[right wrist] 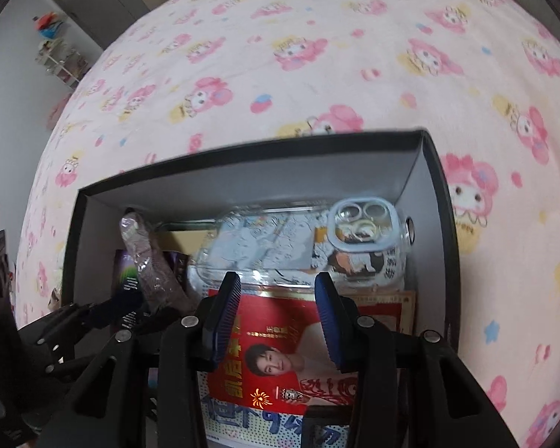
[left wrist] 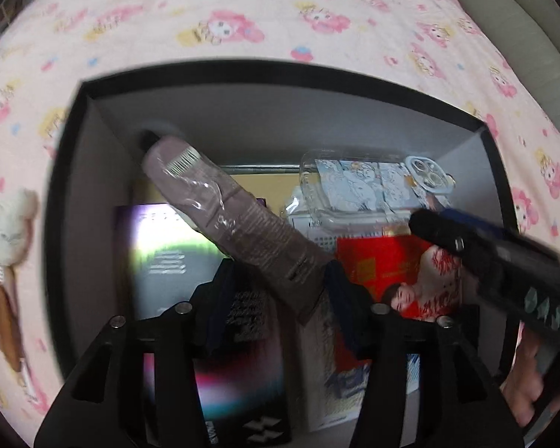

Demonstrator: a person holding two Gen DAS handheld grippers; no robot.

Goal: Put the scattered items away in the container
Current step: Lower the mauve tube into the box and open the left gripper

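A black box with grey inner walls (left wrist: pixel 104 171) (right wrist: pixel 442 224) sits on a pink cartoon bedsheet. Inside, a mauve tube (left wrist: pixel 242 224) (right wrist: pixel 156 280) leans up into the far left corner. Its lower end lies between the fingers of my left gripper (left wrist: pixel 280 298), which stand apart from it. A clear phone case with cartoon art (left wrist: pixel 362 186) (right wrist: pixel 298 246) lies at the back, over a red card with a person's picture (left wrist: pixel 384 268) (right wrist: pixel 280 339). My right gripper (right wrist: pixel 276 321) hovers open over that card, nothing between its blue pads. It shows as a dark shape (left wrist: pixel 466 250) in the left wrist view.
A shiny purple packet (left wrist: pixel 168 261) lies flat at the box's left side. A fluffy white and brown charm (left wrist: pixel 7 231) rests on the sheet (right wrist: pixel 317 56) left of the box. A hand (left wrist: pixel 522 392) holds the right gripper. A door and shelf (right wrist: pixel 63 56) stand beyond the bed.
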